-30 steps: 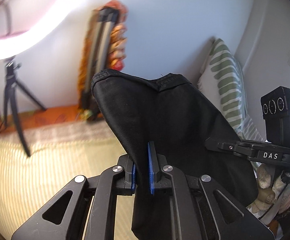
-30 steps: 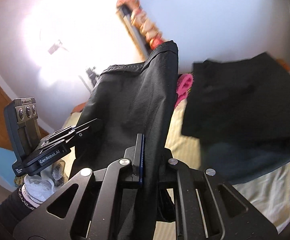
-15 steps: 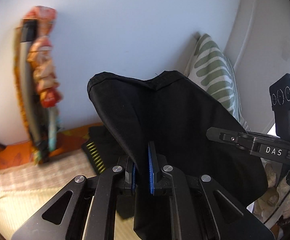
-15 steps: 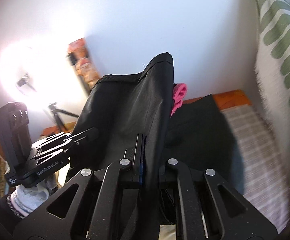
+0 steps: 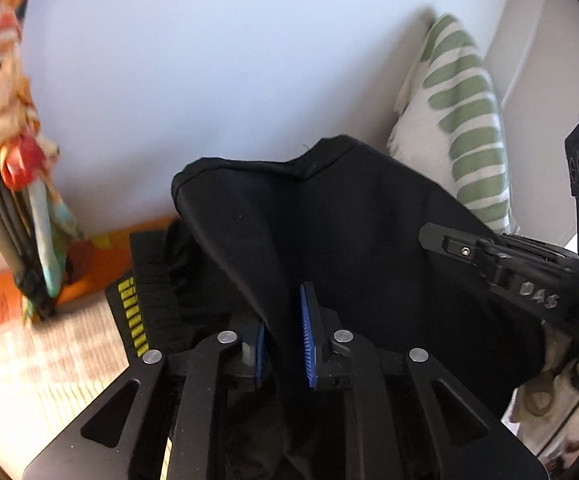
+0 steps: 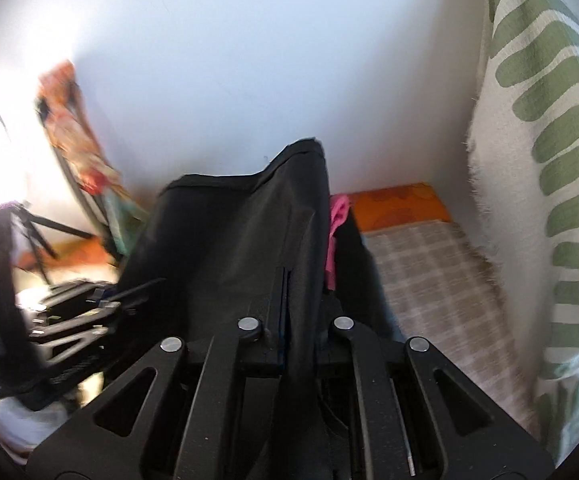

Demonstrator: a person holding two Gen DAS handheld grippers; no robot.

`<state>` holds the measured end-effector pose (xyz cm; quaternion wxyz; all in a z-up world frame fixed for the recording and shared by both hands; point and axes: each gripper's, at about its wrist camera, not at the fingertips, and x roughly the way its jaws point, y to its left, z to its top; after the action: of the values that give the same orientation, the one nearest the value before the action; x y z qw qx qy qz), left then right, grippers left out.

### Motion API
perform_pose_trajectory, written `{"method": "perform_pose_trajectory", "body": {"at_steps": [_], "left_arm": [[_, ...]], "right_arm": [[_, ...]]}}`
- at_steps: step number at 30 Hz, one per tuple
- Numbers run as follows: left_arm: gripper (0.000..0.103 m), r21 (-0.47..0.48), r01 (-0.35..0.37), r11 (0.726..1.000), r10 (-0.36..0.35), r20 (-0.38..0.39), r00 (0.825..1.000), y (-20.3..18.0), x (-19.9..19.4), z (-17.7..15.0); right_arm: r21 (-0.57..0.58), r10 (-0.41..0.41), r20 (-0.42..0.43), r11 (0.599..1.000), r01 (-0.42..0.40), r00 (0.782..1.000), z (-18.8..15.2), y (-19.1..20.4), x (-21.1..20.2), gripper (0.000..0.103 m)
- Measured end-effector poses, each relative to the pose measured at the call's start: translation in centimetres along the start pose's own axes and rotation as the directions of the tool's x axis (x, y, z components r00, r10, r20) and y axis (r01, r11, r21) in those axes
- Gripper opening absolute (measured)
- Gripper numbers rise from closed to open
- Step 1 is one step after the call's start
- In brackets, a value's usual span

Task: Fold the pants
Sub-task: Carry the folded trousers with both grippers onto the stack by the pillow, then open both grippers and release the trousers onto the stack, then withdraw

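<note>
The black pants (image 5: 361, 240) hang folded in the air between my two grippers. My left gripper (image 5: 285, 344) has its blue pads parted, with an edge of the pants running between them. My right gripper (image 6: 289, 312) is shut on the pants (image 6: 233, 248) near their other edge. The right gripper shows at the right of the left wrist view (image 5: 529, 288), and the left gripper shows blurred at the left of the right wrist view (image 6: 77, 320). Both are held above the bed.
A green-and-white striped pillow (image 5: 465, 128) (image 6: 549, 160) leans on the wall at the right. A stack of dark folded clothes (image 5: 149, 280) with a pink item (image 6: 337, 232) lies on the checked bedspread (image 6: 429, 276). A folded stand with colourful cloth (image 5: 13, 160) leans at the left.
Both grippers have swung right with the pants, towards the pillow and the clothes stack. The ring light has left the left view. The left gripper's pads have parted.
</note>
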<state>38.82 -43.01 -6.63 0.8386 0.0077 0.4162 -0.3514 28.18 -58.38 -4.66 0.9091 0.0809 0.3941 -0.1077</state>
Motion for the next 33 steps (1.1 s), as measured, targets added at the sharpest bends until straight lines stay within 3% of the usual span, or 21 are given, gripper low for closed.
{"method": "perform_pose_trajectory", "body": {"at_steps": [3,4,5,6,12,24,28,33], "left_arm": [[0.021,-0.002,-0.017,1.000,0.017,-0.004,1.000,0.4,-0.4,-0.3],[0.025,0.002,-0.015,1.000,0.015,-0.003,1.000,0.6,-0.7,-0.5],[0.038,0.002,-0.010,1.000,0.010,0.001,1.000,0.8,-1.0,-0.6],[0.050,0.004,-0.008,1.000,0.008,0.010,1.000,0.9,-1.4,-0.7],[0.053,0.006,0.003,1.000,-0.003,0.042,0.999,1.4,-3.4,-1.0],[0.060,0.099,-0.029,0.995,0.018,0.113,0.993,-1.5,-10.2,-2.0],[0.064,0.112,-0.038,0.993,0.022,0.141,0.990,-2.0,-12.7,-2.6],[0.069,0.136,-0.066,0.989,0.042,0.174,0.984,-2.4,-16.2,-4.3]], "right_arm": [[-0.001,-0.089,-0.014,0.996,0.089,0.996,-0.1,-0.1,0.8,0.030],[0.007,-0.091,-0.010,0.996,0.091,0.996,-0.1,-0.2,0.7,0.043],[0.015,-0.089,0.000,0.996,0.089,0.996,-0.1,-0.3,0.5,0.053],[0.019,-0.090,0.011,0.996,0.090,0.996,-0.1,-0.2,0.2,0.056],[-0.004,-0.116,0.020,0.993,0.116,0.993,-0.6,0.7,-1.1,0.056],[0.012,-0.093,0.070,0.996,0.093,0.993,-1.5,2.6,-6.5,0.058],[0.007,-0.087,0.104,0.996,0.087,0.991,-2.1,3.6,-9.1,0.070],[-0.006,-0.076,0.134,0.997,0.077,0.988,-3.4,5.3,-12.2,0.076]]}}
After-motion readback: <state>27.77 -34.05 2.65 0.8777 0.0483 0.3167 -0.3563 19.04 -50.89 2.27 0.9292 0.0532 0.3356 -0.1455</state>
